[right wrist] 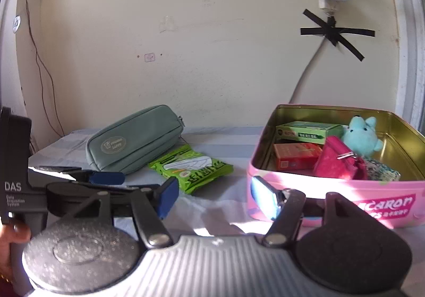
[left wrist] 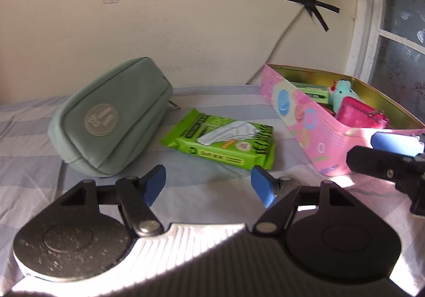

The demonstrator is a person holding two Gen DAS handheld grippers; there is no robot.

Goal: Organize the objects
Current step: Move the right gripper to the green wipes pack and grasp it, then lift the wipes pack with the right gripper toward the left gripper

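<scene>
Two grippers hovering low, angled downward over a striped bed sheet (left wrist: 32, 121).
Left gripper (left wrist: 208, 185) and right gripper (right wrist: 215, 197) are both showing jaws partly open, gripping nothing. Pink tin (right wrist: 332, 190) is holding boxes, a teal plush (right wrist: 361, 135) and a magenta pouch (right wrist: 334, 161). Green wipes pack (left wrist: 225, 137) is lying between tin and teal case (left wrist: 111, 116).
</scene>
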